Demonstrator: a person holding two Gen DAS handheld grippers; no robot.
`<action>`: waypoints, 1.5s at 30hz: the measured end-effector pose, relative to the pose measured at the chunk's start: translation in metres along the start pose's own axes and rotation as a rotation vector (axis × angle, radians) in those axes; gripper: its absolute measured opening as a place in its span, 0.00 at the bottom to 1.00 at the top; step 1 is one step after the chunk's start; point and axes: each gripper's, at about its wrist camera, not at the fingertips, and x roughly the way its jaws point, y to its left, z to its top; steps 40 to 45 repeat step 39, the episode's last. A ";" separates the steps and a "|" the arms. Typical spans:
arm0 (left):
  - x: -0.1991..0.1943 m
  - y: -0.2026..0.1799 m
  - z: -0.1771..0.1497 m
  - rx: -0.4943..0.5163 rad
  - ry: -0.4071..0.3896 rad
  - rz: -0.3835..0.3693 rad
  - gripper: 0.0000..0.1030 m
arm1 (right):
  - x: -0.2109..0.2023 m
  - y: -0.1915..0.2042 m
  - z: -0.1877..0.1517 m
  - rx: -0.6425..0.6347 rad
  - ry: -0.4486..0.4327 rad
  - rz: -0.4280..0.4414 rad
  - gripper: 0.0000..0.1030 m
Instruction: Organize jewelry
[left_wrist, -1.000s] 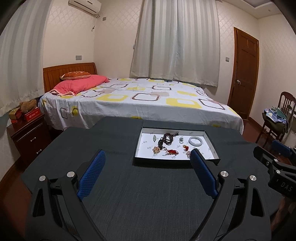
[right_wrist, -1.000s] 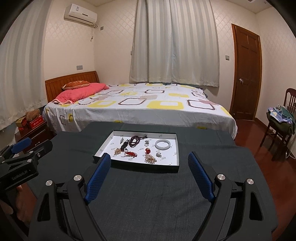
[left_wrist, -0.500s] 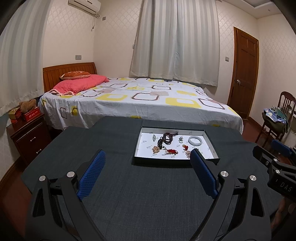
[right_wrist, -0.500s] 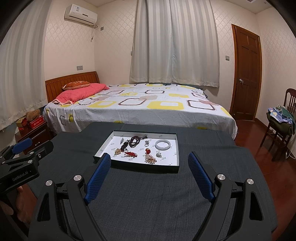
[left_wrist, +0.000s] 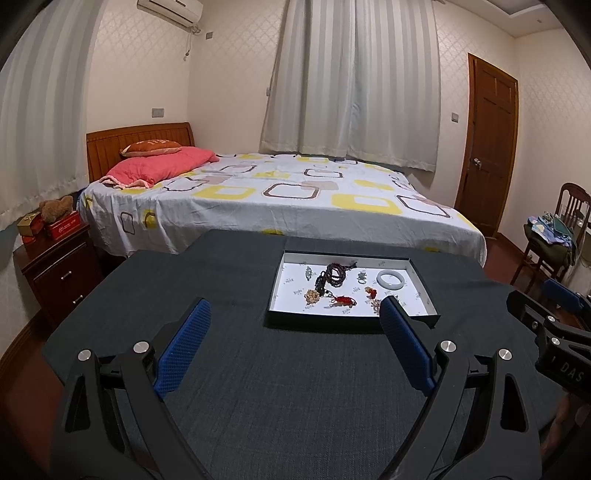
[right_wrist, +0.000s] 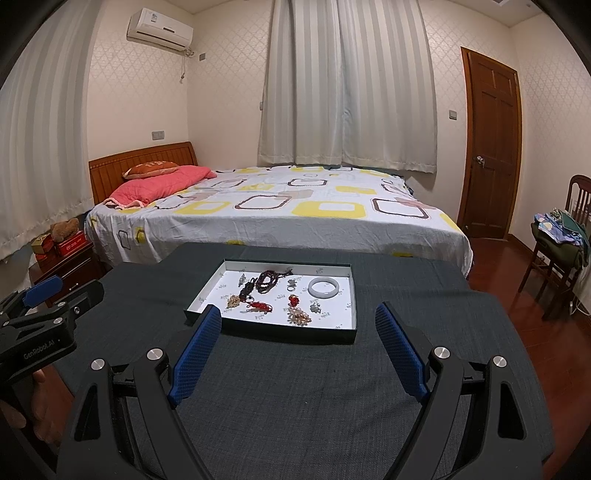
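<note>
A shallow dark tray with a white floor lies on a dark cloth table. In it lie a pale bangle, a dark bead necklace, a red knotted charm, a beige beaded piece and small silver bits. My left gripper is open and empty, short of the tray's near edge. My right gripper is open and empty, its tips at the tray's near edge.
The table ends at a bed behind it. A nightstand stands at the left, a chair with clothes at the right, a wooden door beyond. Each gripper shows at the edge of the other's view.
Both grippers have barely shifted; the tray and jewelry lie as before.
</note>
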 end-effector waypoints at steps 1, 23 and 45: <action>0.000 0.000 -0.001 0.001 0.000 -0.001 0.88 | 0.000 0.000 0.000 0.001 0.001 0.001 0.80; -0.001 0.001 -0.003 0.009 -0.022 -0.004 0.96 | 0.000 -0.002 -0.002 0.003 0.005 0.002 0.80; 0.077 0.026 -0.020 -0.002 0.125 0.046 0.96 | 0.048 -0.047 -0.025 0.037 0.056 -0.118 0.81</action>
